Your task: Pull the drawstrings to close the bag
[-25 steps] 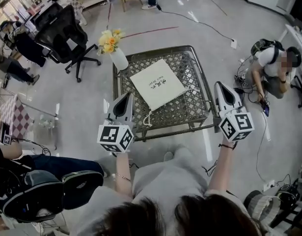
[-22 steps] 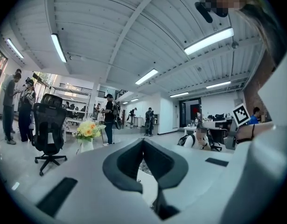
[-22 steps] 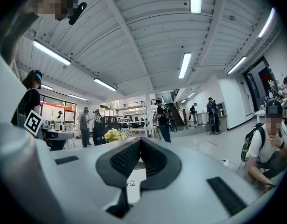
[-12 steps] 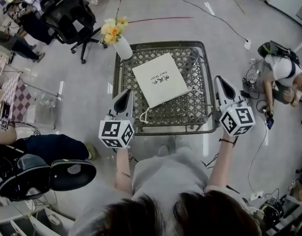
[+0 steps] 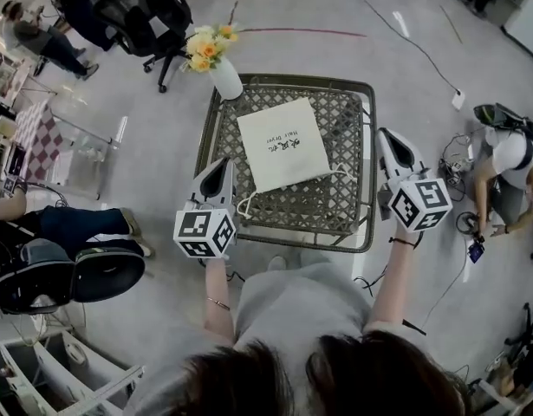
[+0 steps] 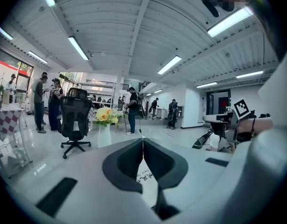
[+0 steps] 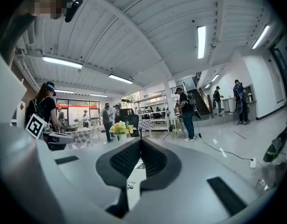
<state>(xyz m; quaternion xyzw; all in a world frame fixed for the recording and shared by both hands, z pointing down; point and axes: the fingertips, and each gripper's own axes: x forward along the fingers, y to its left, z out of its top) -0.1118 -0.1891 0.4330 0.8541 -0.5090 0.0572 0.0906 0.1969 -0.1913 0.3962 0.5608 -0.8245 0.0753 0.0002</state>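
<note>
A flat white drawstring bag point(image 5: 282, 143) with small dark print lies on the woven table point(image 5: 346, 211). One cord loop point(image 5: 244, 204) trails off its near left corner and another cord point(image 5: 342, 172) off its near right corner. My left gripper point(image 5: 219, 165) is shut and empty, hovering at the table's near left edge, just left of the left loop. My right gripper point(image 5: 388, 136) is shut and empty too, off the table's right edge. Past the closed left gripper point(image 6: 143, 139) and the closed right gripper point(image 7: 140, 141), each gripper view shows the bag point(image 6: 144, 176) point(image 7: 134, 181).
A white vase of yellow flowers point(image 5: 221, 66) stands at the table's far left corner. Behind it is a black office chair point(image 5: 149, 7). A person point(image 5: 509, 167) crouches among cables on the floor at the right. My own knees are against the table's near edge.
The head view has swung, so the table now sits squarely between the grippers. Both grippers have drifted a little closer to the table's sides. Both stay shut and the bag has not moved.
</note>
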